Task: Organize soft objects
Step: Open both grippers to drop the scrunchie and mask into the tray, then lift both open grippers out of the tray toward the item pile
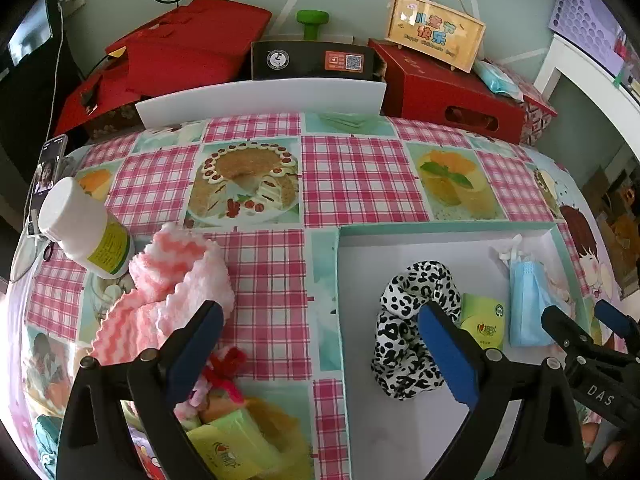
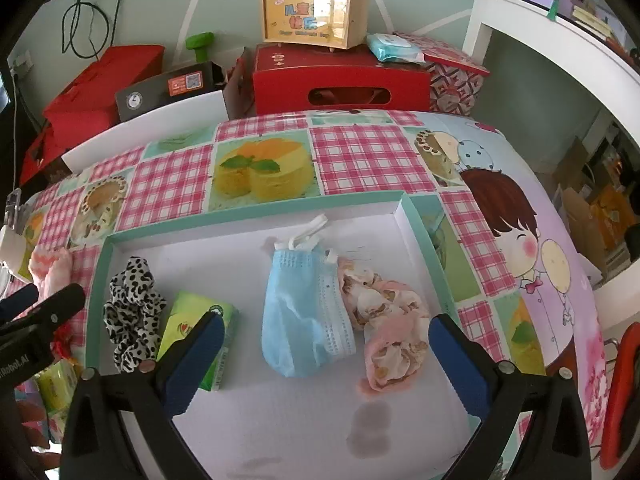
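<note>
1. The left tongs [image 1: 320, 356] are wide open and hold nothing. The right tongs [image 2: 322, 364] are wide open and empty too
2. A tissue pack [image 1: 228, 446] lies on the worktop [image 1: 360, 176] just under the left tongs. It looks light and squashy
3. In the tray [image 2: 256, 212] sit a spotted scrunchie [image 2: 132, 312], a green pack [image 2: 200, 336], a blue mask [image 2: 296, 320] and a pink cloth [image 2: 392, 332]
4. The mask looks light and floppy. Its long side runs near to far, loops at the far end. Pinch it mid-fold
5. Farther left, a pink sock [image 1: 176, 280] lies outside the tray beside a white bottle [image 1: 84, 228]. It is soft; grab the thick middle
</note>
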Motion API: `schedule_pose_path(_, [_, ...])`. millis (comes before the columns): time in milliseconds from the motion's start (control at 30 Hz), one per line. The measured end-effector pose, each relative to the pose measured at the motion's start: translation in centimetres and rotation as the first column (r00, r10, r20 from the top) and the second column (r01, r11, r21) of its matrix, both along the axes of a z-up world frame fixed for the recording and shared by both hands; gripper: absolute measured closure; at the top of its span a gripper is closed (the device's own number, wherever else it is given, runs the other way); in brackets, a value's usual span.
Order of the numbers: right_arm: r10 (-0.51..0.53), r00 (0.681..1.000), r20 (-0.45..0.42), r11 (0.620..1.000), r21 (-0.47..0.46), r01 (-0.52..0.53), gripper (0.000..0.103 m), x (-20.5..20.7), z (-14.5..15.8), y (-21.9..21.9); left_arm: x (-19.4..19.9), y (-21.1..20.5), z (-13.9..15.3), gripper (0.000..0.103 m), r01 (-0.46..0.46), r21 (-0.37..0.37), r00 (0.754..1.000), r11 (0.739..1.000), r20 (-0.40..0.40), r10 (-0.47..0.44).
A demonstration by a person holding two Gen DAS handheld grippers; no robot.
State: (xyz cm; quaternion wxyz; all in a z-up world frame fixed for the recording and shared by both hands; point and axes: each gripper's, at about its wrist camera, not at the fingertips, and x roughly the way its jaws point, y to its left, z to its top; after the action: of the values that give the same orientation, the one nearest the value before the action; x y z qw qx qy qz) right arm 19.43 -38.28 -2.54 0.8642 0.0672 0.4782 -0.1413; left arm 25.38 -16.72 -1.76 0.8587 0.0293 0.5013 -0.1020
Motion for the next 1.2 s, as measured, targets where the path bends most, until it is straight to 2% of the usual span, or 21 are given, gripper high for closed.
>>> schedule_pose_path(133, [0.006,1.0,-0.004,1.0,-0.004,-0.006,0.0,0.1,-0.1,0.2,0.0,0.1,0.0,0.005,0.009,-0.018,1.0,1.0,-0.008,-0.009])
schedule_pose_path(300, [-0.002,1.0,-0.002,1.0,-0.008,0.002,0.0,0.0,0.0,-0.1,-0.2,-0.3,0.0,0.005,0.053,0.019,0.999,0.998,-0.014,-0.052])
schedule_pose_path(500, [-0.019,0.999,0.029,1.0,0.015,0.018,0.0,-0.3,0.7,-0.3,-0.2,0.8,1.1,0.005,0.046,0.006,0.999,0.999,-0.009,-0.046])
schedule_pose_path(733, [-0.012,0.999,0.036,0.999,0.03,0.011,0.0,-0.1,1.0,0.3,0.3,4.0,2.4,0.005,-0.021,0.024,1.0,0.999,0.017,0.021])
schedule_pose_path(867, [0.002,0.999,0.043,1.0,0.027,-0.003,0.0,0.2,1.2,1.6,0.9,7.4,2.8,0.005,-0.111,-0.007,0.994,0.994,0.017,0.111])
schedule_pose_path(1200, [0.218,0.975,0.035,0.975,0.041,-0.219,0.0,1.8,0.3,9.7,1.1,13.8,2.2,0.005,-0.254,0.005,0.967,0.967,-0.03,0.254])
